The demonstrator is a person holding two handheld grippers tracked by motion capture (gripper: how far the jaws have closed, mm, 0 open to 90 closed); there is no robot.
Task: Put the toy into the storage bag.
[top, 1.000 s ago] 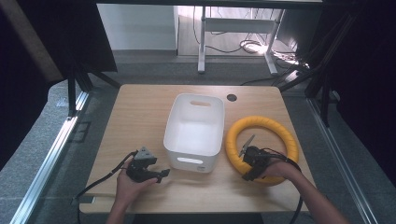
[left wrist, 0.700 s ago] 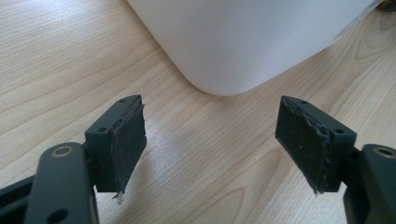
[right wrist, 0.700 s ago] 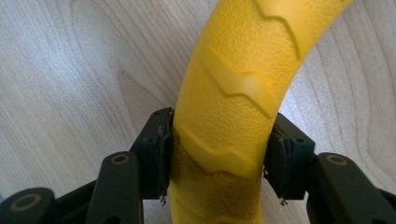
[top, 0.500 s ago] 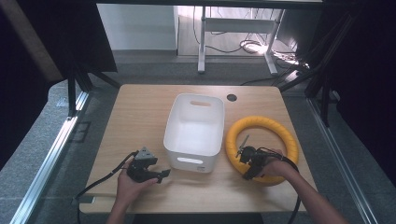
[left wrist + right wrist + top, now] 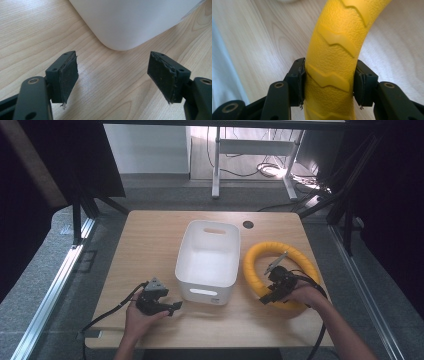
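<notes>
Yellow ring (image 5: pixel 332 62) sits clamped between the pads of the right gripper (image 5: pixel 329 82), whose jaws have just been closing onto its near arc, so the grasp looks made and lifting seems the step in hand. Next move likely calls for raising the ring level and carrying it left toward the white bin (image 5: pixel 207 262), just beside it. Left gripper (image 5: pixel 112 80) rests with jaws wide, nothing between them, the bin's rounded corner just ahead over the table (image 5: pixel 150 240)
</notes>
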